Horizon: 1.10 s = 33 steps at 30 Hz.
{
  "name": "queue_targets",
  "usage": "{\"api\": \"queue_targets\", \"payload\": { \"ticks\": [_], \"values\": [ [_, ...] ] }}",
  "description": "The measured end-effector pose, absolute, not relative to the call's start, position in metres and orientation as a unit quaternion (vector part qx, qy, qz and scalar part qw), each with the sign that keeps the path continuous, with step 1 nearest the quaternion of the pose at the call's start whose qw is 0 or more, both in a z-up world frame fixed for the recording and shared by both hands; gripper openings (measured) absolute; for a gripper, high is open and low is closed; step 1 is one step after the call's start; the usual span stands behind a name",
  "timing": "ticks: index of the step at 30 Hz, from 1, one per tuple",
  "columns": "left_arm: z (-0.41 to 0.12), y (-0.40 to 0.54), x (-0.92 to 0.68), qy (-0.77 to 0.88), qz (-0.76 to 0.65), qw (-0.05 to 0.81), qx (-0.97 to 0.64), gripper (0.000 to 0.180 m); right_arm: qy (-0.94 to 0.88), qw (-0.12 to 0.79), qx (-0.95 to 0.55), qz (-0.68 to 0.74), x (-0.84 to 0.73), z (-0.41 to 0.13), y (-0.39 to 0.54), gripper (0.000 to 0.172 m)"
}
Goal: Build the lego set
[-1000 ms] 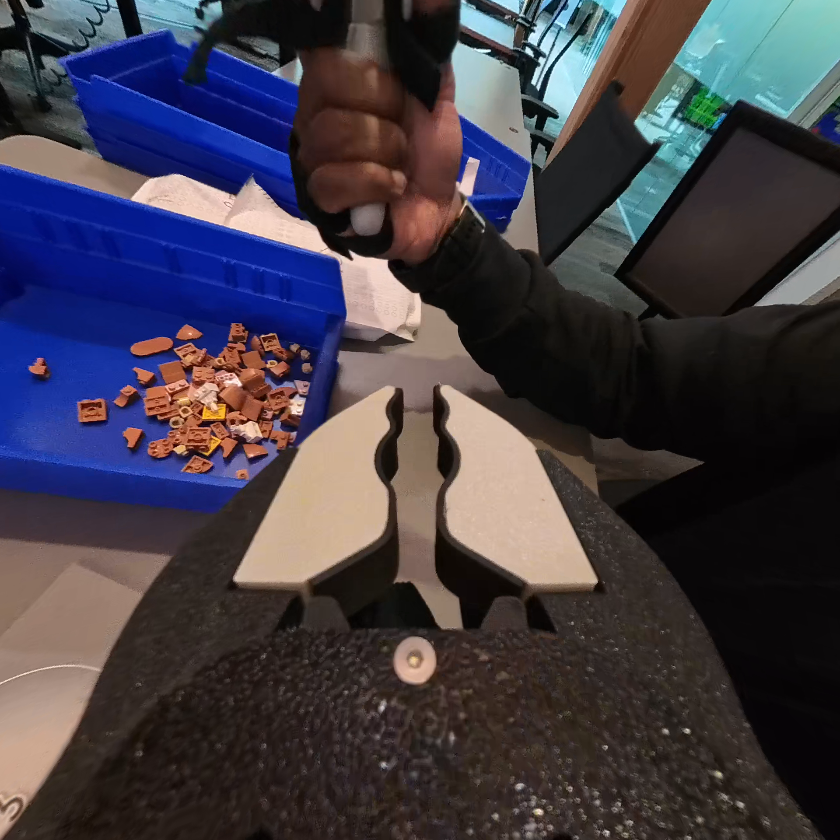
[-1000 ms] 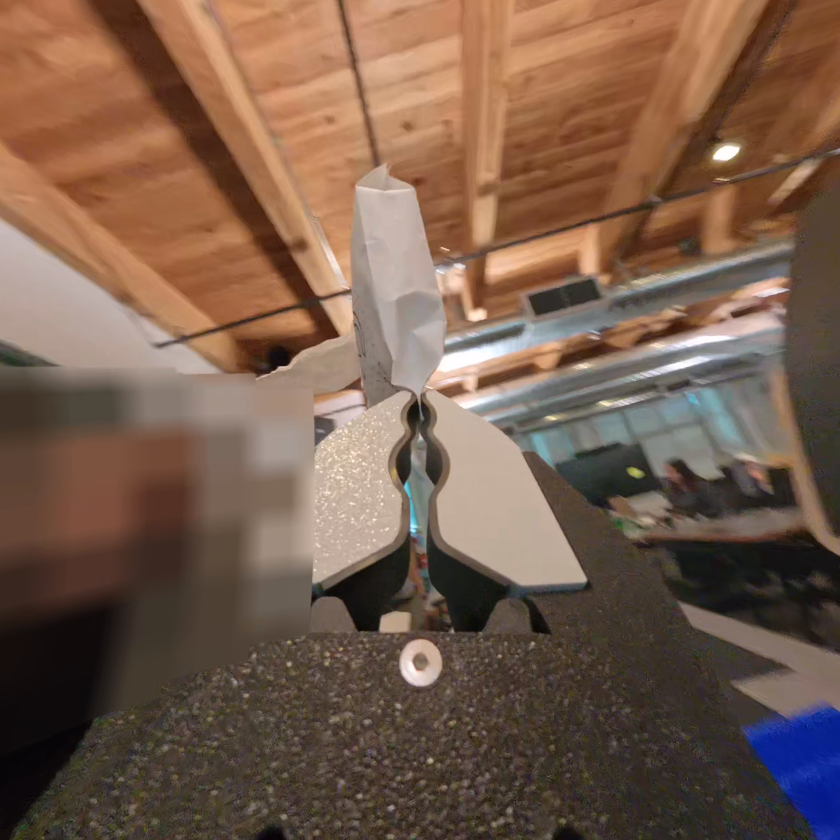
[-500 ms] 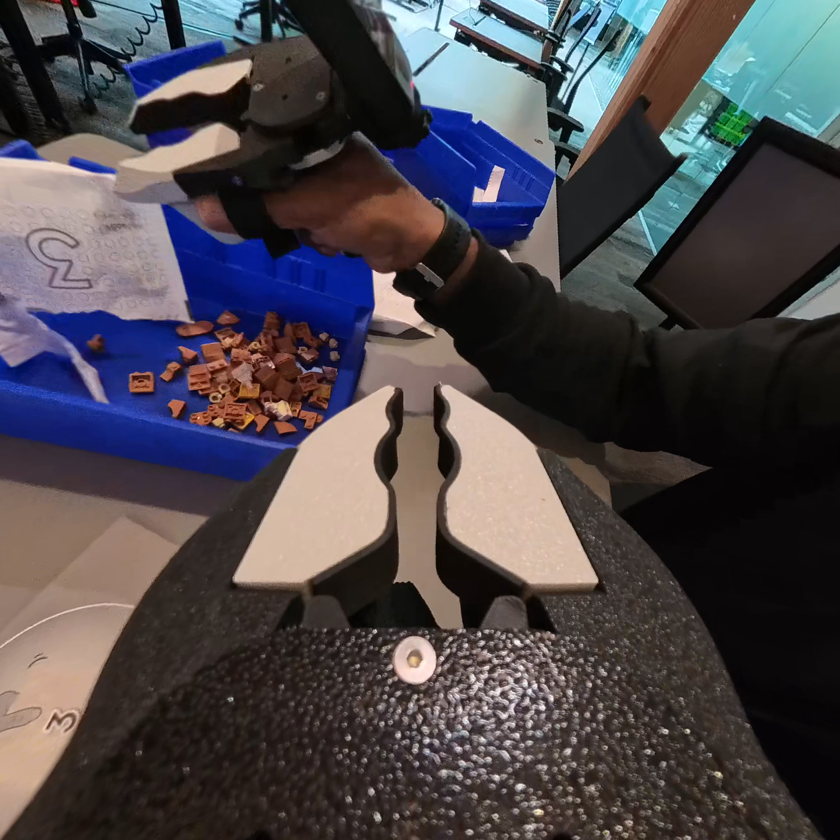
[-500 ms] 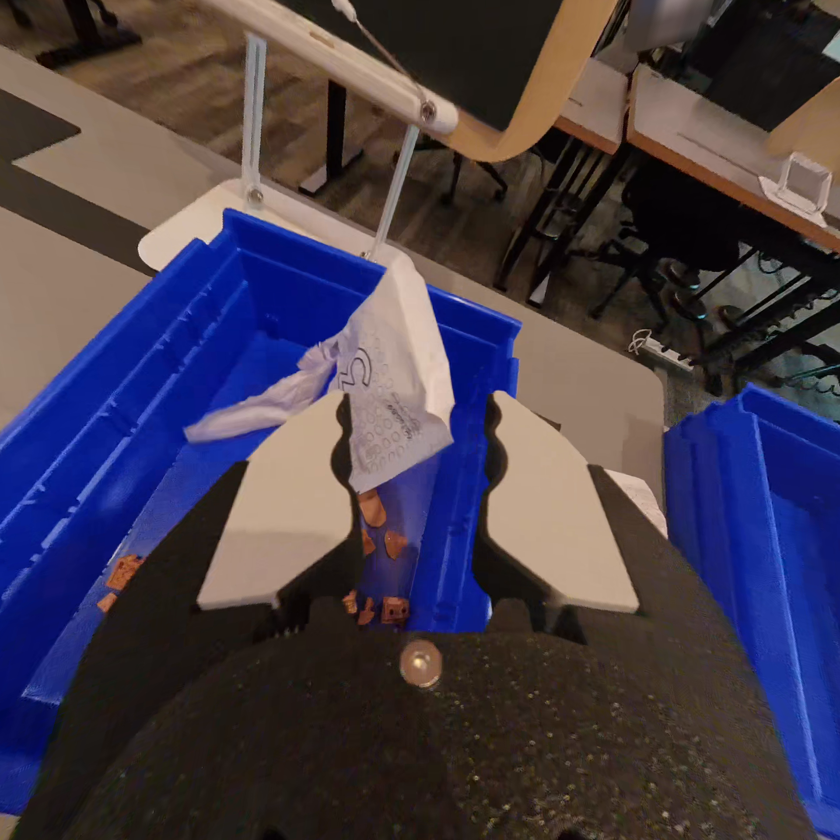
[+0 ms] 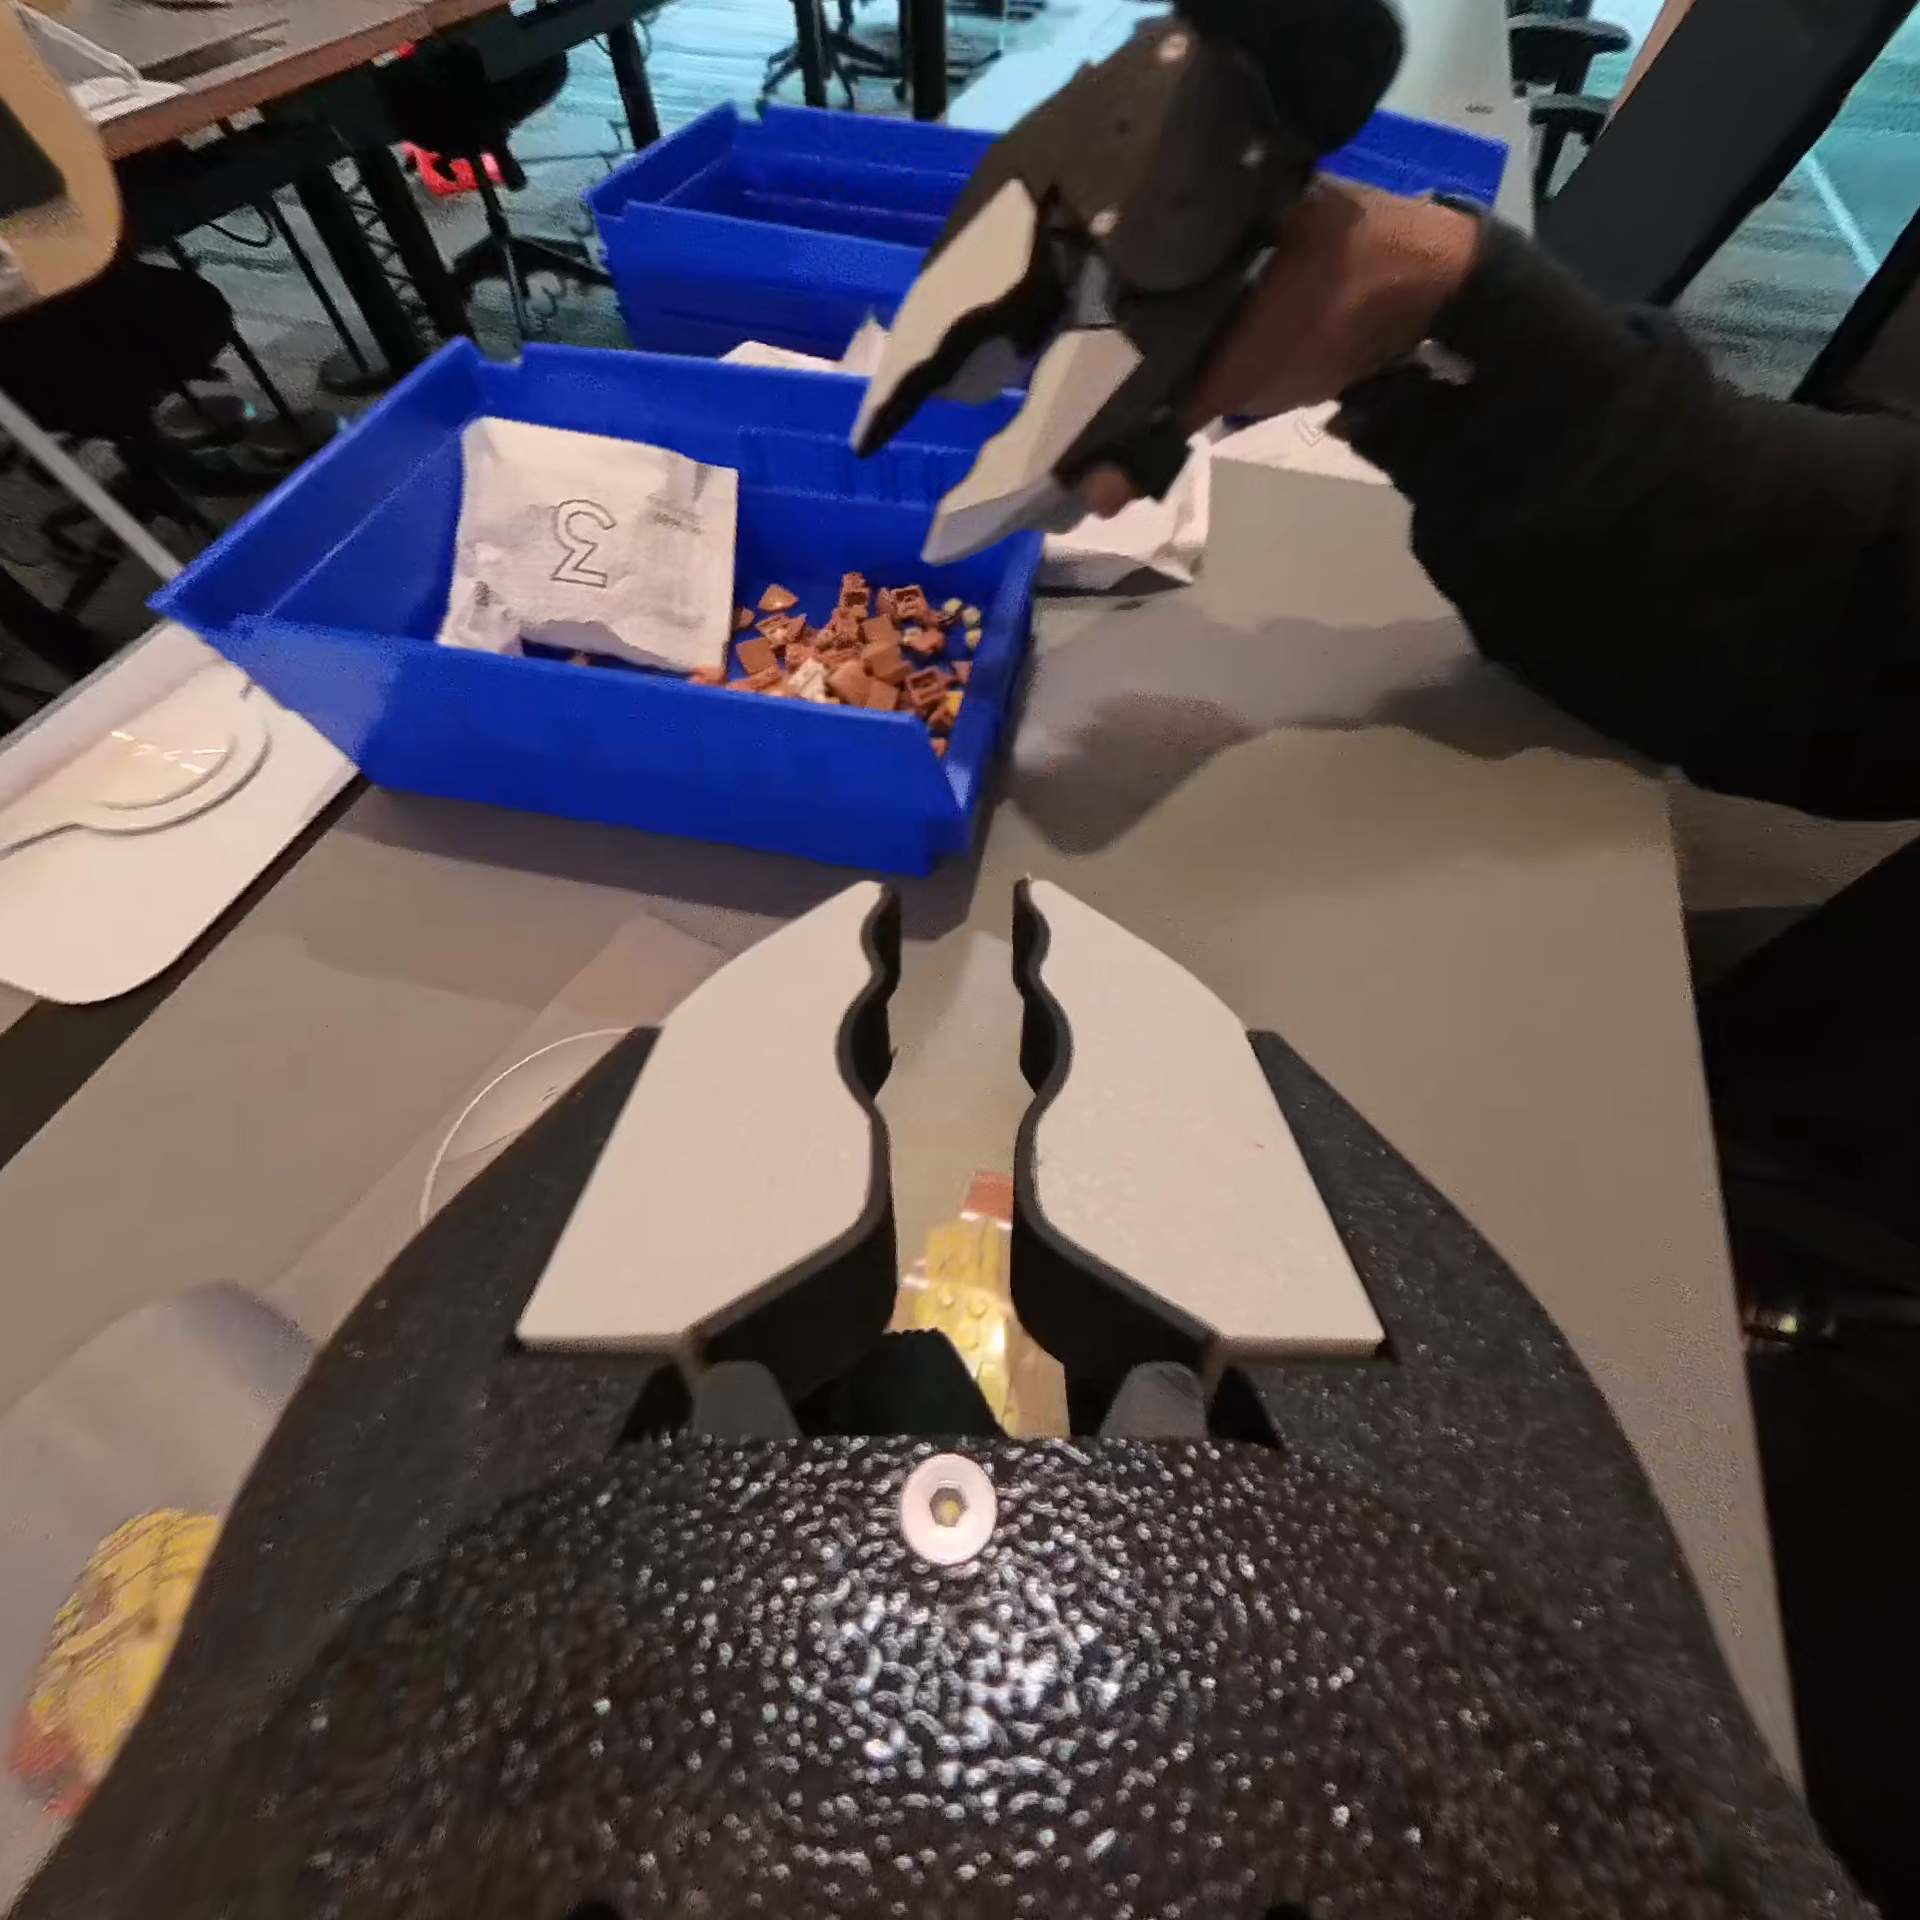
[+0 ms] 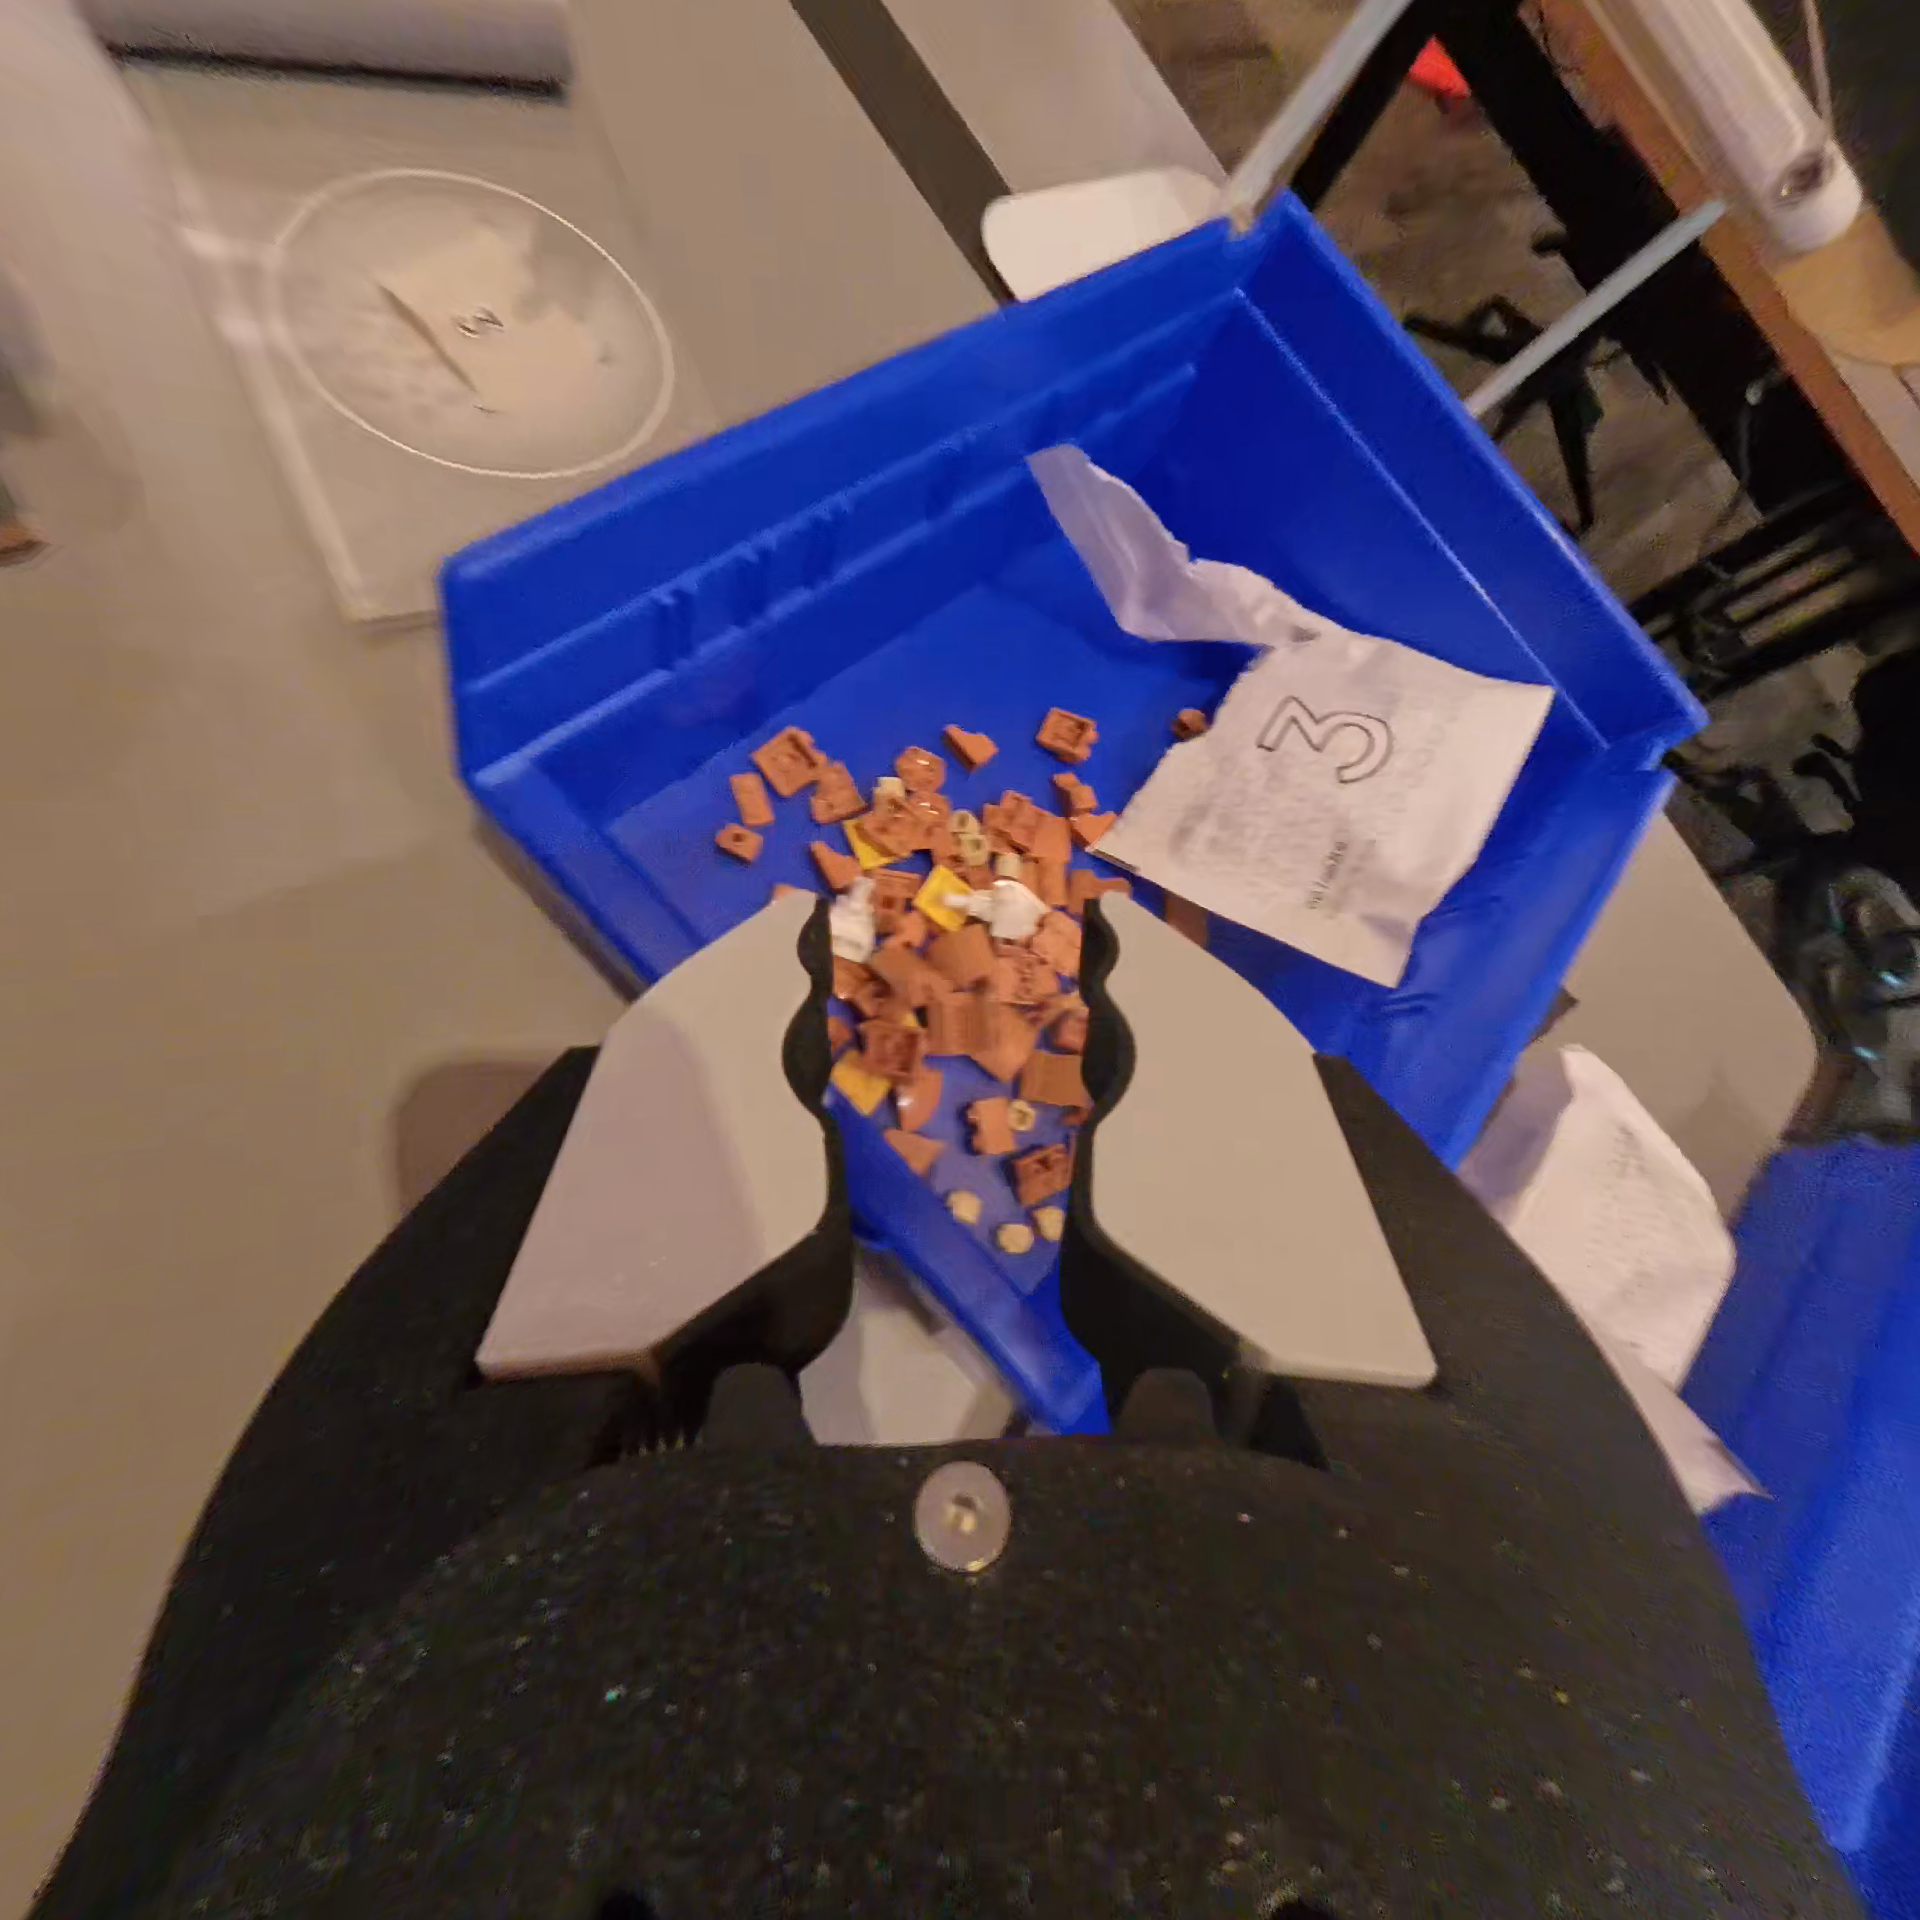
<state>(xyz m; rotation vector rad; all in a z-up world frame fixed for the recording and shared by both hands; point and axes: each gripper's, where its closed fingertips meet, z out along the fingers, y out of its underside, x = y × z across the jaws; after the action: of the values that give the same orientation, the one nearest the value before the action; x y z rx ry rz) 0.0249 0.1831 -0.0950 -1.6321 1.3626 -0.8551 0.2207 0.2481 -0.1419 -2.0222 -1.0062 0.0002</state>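
Above the blue bin [image 6: 1039,540], the right gripper [image 6: 951,914] hangs empty with fingers spread over the brown bricks [image 6: 956,987] beside the white paper bag [image 6: 1340,821], while the left gripper [image 5: 951,904], slightly parted and empty, hovers just in front of the bin.

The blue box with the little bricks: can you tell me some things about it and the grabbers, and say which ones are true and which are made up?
1. The blue box has a pile of mostly brown little bricks in it. True.
2. The white paper bag is pinched in the right gripper. False: the bag lies in the box, and the right gripper is open and empty above the bricks.
3. The left gripper is over the grey table, outside the box. True.
4. The box is empty apart from the bag. False: many bricks lie beside the bag.
5. The left gripper is squeezing a brick. False: nothing is between its fingertips.
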Motion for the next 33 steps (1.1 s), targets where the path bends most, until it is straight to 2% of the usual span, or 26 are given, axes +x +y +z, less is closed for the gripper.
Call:
{"api": "queue_targets", "payload": {
  "ticks": [3, 8, 12, 15, 22, 24, 25, 26, 29, 33],
  "values": [
    [-0.105, 0.200, -0.006, 0.521, -0.335, 0.438, -0.651, 0.020, -0.417, 0.448, -0.789, 0.053, 0.200, -0.151, 0.205, 0.039],
    [-0.111, 0.230, -0.040, 0.452, -0.372, 0.459, -0.668, 0.020, -0.414, 0.440, -0.797, 0.004, 0.206, -0.164, 0.199, 0.037],
    [-0.112, 0.238, -0.046, 0.427, -0.376, 0.470, -0.675, 0.020, -0.435, 0.442, -0.784, -0.034, 0.205, -0.130, 0.252, 0.035],
    [-0.118, 0.242, -0.047, 0.437, -0.332, 0.482, -0.683, 0.020, -0.503, 0.390, -0.763, -0.113, 0.207, -0.125, 0.319, 0.034],
    [-0.140, 0.251, -0.046, 0.443, -0.301, 0.474, -0.699, 0.020, -0.635, 0.275, -0.704, -0.158, 0.183, -0.193, 0.399, 0.037],
    [-0.145, 0.253, -0.046, 0.436, -0.310, 0.464, -0.706, 0.020, -0.652, 0.253, -0.699, -0.152, 0.179, -0.208, 0.405, 0.029],
    [-0.147, 0.254, -0.046, 0.433, -0.314, 0.459, -0.709, 0.020, -0.656, 0.240, -0.695, -0.168, 0.182, -0.212, 0.409, 0.012],
    [-0.149, 0.254, -0.045, 0.430, -0.318, 0.455, -0.712, 0.020, -0.663, 0.224, -0.687, -0.195, 0.188, -0.214, 0.413, 0.001],
    [-0.151, 0.254, -0.046, 0.420, -0.324, 0.448, -0.719, 0.020, -0.688, 0.204, -0.655, -0.238, 0.198, -0.195, 0.411, 0.000],
    [-0.145, 0.252, -0.045, 0.410, -0.339, 0.449, -0.718, 0.020, -0.675, 0.243, -0.630, -0.298, 0.204, -0.121, 0.411, 0.001]
  ]
}}
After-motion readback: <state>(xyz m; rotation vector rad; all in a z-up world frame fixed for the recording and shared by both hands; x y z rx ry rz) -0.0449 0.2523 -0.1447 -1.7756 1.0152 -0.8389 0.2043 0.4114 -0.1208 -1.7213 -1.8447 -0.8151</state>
